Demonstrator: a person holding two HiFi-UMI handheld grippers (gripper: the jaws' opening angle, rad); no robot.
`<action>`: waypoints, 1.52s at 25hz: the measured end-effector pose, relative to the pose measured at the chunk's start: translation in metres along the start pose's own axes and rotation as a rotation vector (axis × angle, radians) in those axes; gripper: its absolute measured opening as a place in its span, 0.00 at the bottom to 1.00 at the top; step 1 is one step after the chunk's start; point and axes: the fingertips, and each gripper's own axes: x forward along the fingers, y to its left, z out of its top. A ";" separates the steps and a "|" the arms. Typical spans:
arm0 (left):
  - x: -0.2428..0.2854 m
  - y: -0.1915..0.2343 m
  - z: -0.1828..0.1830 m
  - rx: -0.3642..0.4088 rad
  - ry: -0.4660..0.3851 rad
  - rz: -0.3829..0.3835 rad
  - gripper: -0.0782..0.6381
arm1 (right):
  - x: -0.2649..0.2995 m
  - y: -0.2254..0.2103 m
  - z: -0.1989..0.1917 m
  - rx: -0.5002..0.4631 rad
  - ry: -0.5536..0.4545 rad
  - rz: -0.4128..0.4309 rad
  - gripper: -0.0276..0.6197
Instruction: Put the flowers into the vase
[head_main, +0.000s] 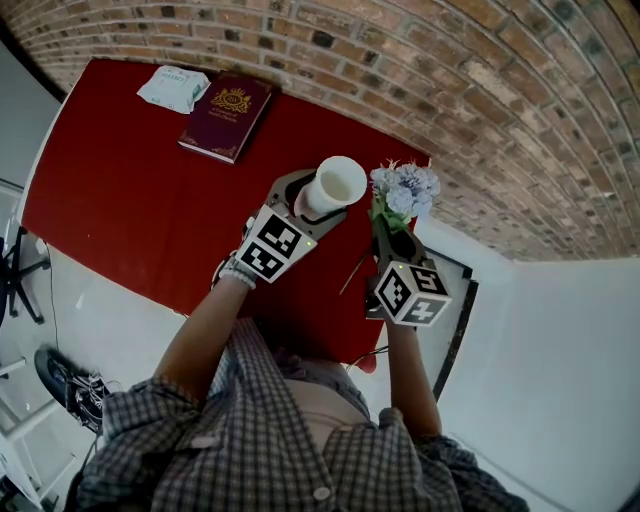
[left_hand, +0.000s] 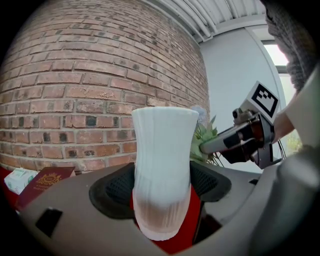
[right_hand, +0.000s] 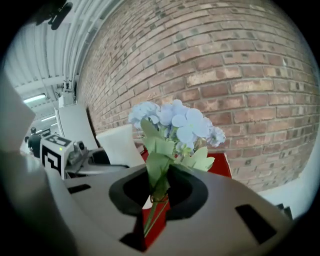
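Two held things: vase (head_main: 335, 186) (left), flowers (head_main: 403, 191) right

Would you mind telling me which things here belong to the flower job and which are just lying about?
Job: white vase, in the left gripper; blue flowers, in the right gripper.
Lying about: maroon book; white packet.

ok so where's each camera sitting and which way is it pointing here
Head view: on the person's head, steeply down at the red table; forearms, checked shirt, left gripper and right gripper show.
Left gripper view: rides the left gripper, faces the brick wall along jaws clamped on the vase; right gripper and hand show.
Right gripper view: rides the right gripper, faces that wall along jaws shut on the flowers; left gripper shows.
Shared: all three show vase and flowers.
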 end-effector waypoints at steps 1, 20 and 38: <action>0.000 0.000 0.000 0.000 0.000 0.000 0.60 | -0.002 0.000 0.012 -0.008 -0.029 0.002 0.13; 0.000 0.000 0.000 -0.007 -0.001 -0.005 0.60 | -0.065 0.061 0.252 -0.117 -0.568 0.180 0.12; 0.001 0.000 -0.001 -0.016 0.004 0.002 0.60 | -0.025 0.091 0.198 -0.243 -0.582 0.193 0.12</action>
